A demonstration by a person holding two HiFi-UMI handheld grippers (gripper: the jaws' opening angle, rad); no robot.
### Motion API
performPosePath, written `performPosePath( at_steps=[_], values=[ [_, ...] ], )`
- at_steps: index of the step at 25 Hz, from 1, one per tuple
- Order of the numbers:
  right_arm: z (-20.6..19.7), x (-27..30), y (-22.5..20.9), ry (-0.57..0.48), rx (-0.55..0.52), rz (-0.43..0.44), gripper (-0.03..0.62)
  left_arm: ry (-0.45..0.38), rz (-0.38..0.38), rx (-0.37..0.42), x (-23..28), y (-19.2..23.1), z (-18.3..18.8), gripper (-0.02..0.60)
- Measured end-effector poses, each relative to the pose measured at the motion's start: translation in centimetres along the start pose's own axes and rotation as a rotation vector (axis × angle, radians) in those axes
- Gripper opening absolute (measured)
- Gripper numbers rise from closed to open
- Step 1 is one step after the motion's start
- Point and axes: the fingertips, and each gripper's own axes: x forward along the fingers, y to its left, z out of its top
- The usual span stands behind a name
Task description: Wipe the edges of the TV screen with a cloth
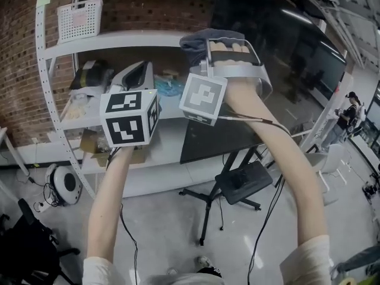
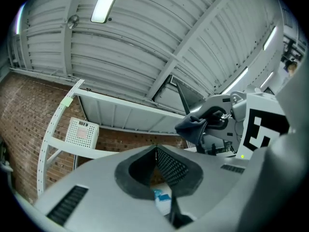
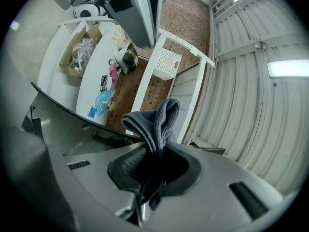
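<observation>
pinching the grey cloth (image 3: 155,122) in the right gripper (image 3: 148,166), up at the top corner of the tv screen (image 1: 267,46). holding the left gripper (image 2: 157,151) pressed together on nothing, just beside. could lose the cloth from that narrow pinch if dragged hard along the edge

Right gripper (image 3: 147,178): fingers (image 3: 131,162) closed on a folded grey cloth (image 3: 155,122) that stands up between them. At left, the dark TV screen (image 3: 63,122). Farther off are cluttered white shelves (image 3: 96,62), a white basket (image 3: 166,64) and a brick wall (image 3: 186,18).
</observation>
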Motion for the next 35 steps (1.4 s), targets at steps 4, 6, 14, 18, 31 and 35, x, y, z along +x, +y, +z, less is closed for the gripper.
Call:
performPosePath(
  at_steps=[4,6,14,18,31,35],
  values=[
    [0.2,-0.8,2.2,0.023,-0.013,-0.004,0.049,0.041,0.001,-0.038,-0.9,-0.4,-2.9,0.017],
    [0.9,-1.4,3.1,0.01,0.019,-0.007,0.049,0.062,-0.002,-0.062,-1.6,-0.6,-4.5,0.016],
    [3.4,-3.8,8.6,-0.037,0.162,0.091,0.049,0.109,-0.016,-0.125,-2.9,-1.3,-9.4,0.017],
    [5.1,-5.6,12.9,-0.069,0.235,0.14,0.049,0.104,-0.013,-0.128,-4.0,-1.9,-11.1,0.016],
    [7.8,-9.9,26.7,-0.044,0.316,0.368,0.049,0.162,-0.002,-0.08,-6.9,-3.0,-19.1,0.015],
    [8.5,-11.4,29.8,-0.066,0.322,0.422,0.049,0.184,0.009,-0.082,-7.7,-3.4,-22.2,0.017]
  ],
)
